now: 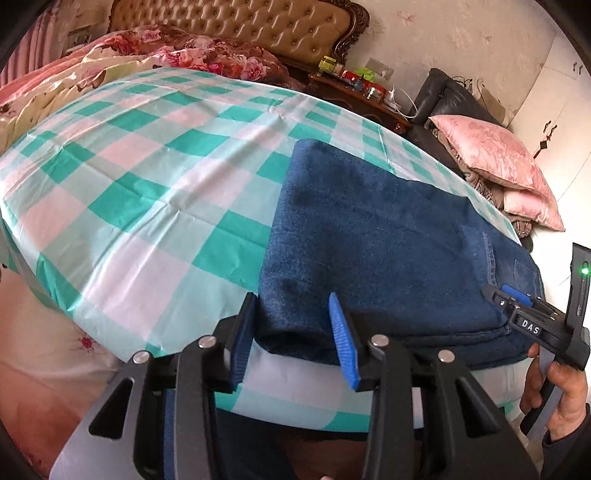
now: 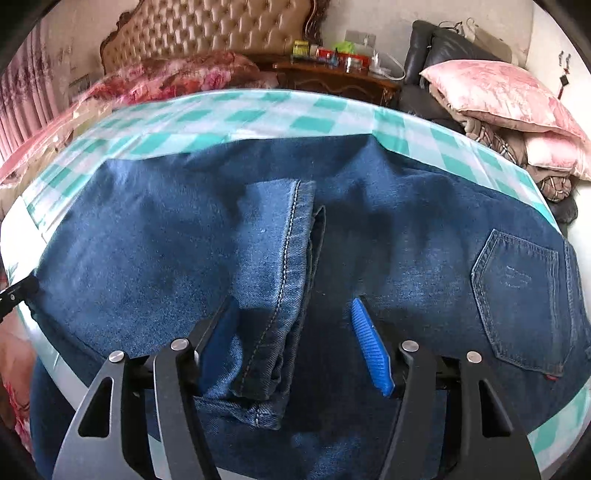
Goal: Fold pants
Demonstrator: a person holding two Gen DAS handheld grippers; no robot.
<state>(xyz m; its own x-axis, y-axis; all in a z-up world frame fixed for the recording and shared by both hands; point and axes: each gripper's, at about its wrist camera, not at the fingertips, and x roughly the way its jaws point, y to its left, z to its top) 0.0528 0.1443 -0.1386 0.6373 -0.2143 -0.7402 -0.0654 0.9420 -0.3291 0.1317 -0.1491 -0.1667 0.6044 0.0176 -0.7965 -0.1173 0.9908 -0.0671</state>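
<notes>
Jeans (image 2: 147,240) lie folded on the checked tablecloth (image 1: 129,184). Left gripper (image 1: 295,332) straddles their fold, spread; right gripper (image 2: 295,343), spread, frames the hem (image 2: 273,314), which could slip and unfold.

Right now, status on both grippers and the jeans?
Left gripper open at jeans' folded edge. Right gripper open around hem. Nothing blocking.

Checked green-and-white cloth (image 1: 147,177) covers the table; tufted tan headboard (image 1: 236,26) at twelve o'clock; cluttered wooden nightstand (image 2: 332,79), pink pillow (image 2: 495,92) at two o'clock
</notes>
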